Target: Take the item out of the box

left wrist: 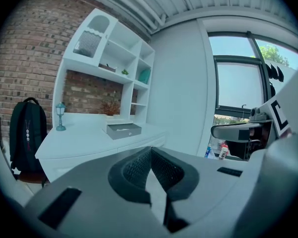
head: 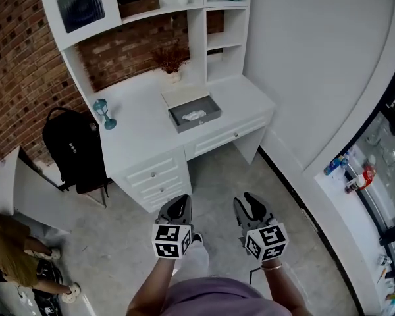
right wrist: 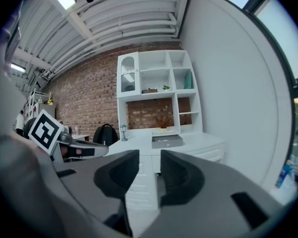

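While both claws are held out in front of the person, well short of the desk, nothing's in hand. The left gripper (head: 176, 206) has its jaws pressed together at the tips and is empty. The right gripper (head: 253, 204) has its jaws partway apart, with only floor and desk showing through the gap. Risks as I read them: the left goes in closed and just shoves the box instead of bracing it. The box looks shallow and light and sits loose toward the front of the white desk (head: 138, 137), so a one-sided pinch could drag it or tip it off the edge. The item is small, pale and low, so jaws coming in too flat would likely catch the wall, not the item. Containers: the desk drawers (head: 155, 175) are all closed. The grey box (head: 199, 125) is open-topped, with the white item (head: 193, 116) lying inside, roughly centred. A flat white piece (head: 183, 96), probably the lid, lies right behind it. Up on the shelf there's a brown tray (head: 138, 2); I can't tell what's in it.
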Tool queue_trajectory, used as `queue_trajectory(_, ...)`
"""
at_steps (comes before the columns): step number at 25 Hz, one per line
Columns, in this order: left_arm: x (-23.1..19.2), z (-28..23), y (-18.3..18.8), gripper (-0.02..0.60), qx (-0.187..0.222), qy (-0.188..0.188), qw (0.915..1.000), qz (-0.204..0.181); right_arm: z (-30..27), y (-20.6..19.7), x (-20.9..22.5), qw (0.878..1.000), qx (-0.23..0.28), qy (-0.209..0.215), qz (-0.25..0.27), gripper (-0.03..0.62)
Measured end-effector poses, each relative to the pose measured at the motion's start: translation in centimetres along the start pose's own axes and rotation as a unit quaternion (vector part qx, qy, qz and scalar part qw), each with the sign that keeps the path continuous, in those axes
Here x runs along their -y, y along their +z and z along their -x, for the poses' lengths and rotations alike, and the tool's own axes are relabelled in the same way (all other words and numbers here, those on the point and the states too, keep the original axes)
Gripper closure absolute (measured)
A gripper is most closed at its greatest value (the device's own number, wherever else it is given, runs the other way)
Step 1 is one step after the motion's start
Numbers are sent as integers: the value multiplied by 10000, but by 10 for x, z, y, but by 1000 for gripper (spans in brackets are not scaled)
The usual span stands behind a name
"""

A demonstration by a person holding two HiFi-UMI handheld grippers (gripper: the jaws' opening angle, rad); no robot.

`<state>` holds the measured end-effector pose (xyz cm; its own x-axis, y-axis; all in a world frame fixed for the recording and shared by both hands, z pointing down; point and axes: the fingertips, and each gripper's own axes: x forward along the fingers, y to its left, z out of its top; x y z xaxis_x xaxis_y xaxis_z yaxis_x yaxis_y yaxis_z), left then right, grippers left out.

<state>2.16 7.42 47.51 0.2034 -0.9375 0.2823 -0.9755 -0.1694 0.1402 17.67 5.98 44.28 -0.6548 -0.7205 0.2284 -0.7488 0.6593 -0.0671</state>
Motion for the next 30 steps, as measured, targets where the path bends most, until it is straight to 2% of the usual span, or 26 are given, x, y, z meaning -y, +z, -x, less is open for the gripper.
queue_trajectory(13,-84,-103,41,581,-27,-197,9998,23,-130,42,33,9997,65,-227,42,470)
queue_trajectory(20,-119,-130,52,581,-45,-232,9997,75,-174,55,37,9995,55,-290,85,470)
queue_trajectory(30,-147,-155,56,581,-89,-175,9997,111,-214,61,48,9995,14,-275,179,470)
